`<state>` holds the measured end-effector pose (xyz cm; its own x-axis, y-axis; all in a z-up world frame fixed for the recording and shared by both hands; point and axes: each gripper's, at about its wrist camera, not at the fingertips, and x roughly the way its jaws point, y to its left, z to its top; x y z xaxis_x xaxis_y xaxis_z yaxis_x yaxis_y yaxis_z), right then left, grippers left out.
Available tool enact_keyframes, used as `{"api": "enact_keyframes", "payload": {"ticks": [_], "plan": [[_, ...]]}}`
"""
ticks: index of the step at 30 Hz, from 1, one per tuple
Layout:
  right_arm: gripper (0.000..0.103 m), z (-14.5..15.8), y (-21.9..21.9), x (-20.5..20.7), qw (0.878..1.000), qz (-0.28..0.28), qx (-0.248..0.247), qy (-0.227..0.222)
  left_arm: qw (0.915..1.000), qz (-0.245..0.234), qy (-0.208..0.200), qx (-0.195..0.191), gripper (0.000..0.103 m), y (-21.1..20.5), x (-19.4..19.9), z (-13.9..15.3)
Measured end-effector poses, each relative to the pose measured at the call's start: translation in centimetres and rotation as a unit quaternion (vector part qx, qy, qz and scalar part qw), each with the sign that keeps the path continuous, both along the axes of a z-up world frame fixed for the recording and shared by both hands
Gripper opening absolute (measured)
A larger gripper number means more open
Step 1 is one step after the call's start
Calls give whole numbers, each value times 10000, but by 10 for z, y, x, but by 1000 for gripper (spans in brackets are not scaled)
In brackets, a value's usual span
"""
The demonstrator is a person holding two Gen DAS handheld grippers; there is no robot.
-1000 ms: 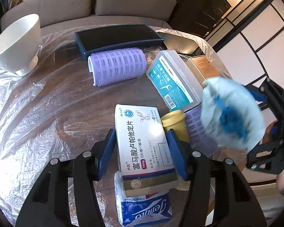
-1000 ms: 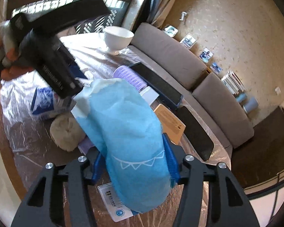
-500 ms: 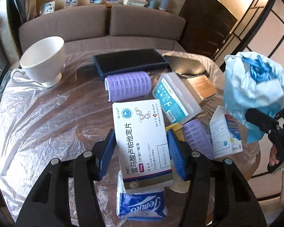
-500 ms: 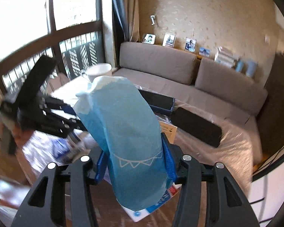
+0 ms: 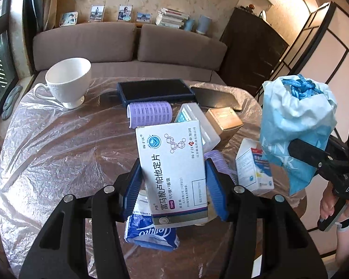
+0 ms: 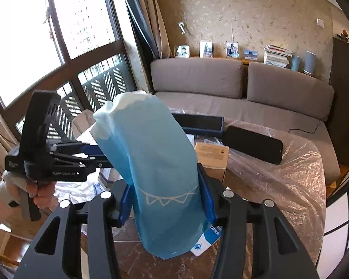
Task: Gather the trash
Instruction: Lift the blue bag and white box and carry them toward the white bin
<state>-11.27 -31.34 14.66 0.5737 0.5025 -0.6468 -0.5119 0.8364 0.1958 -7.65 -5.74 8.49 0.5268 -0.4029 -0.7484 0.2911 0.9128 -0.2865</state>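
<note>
My left gripper (image 5: 173, 176) is shut on a white medicine box (image 5: 172, 160) with blue printing, held tilted above the table's near edge. The blue pads press on both long sides of the box. My right gripper (image 6: 166, 195) holds a light blue drawstring bag (image 6: 151, 162) upright, and its jaws are closing on the bag's lower part. In the left wrist view the same bag (image 5: 297, 121) hangs at the right, its knotted blue cord on top, beyond the table's right rim. A hand grips each tool's handle.
A round table under crinkled plastic film (image 5: 46, 151) carries a white cup (image 5: 67, 81), a dark blue tablet (image 5: 154, 90), a black phone (image 5: 216, 97), a purple roller (image 5: 149, 114), a brown box (image 5: 223, 121), a small white carton (image 5: 253, 169) and a tissue pack (image 5: 151, 232). A sofa stands behind.
Both grippers rose. The medicine box came up off the table and the left view tilted upward. The right gripper rolled upright with the bag, which now hangs higher at the right.
</note>
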Motion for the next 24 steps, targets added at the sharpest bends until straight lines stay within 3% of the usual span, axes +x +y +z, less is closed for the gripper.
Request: {"api": "enact_keyframes", "payload": {"ticks": [9,15,24], "plan": [[45,13,-13,-17,9995,45,299,50,9997,-82,-225,-80,54,-1,-22,22],[45,11,-10,-41,9997,137,81,193,9998,-74,-175,-104,54,-3,-43,21],[45,-15,-16,-80,9978,40,-275,596,9996,-4,-178,237,54,-10,-80,12]]}}
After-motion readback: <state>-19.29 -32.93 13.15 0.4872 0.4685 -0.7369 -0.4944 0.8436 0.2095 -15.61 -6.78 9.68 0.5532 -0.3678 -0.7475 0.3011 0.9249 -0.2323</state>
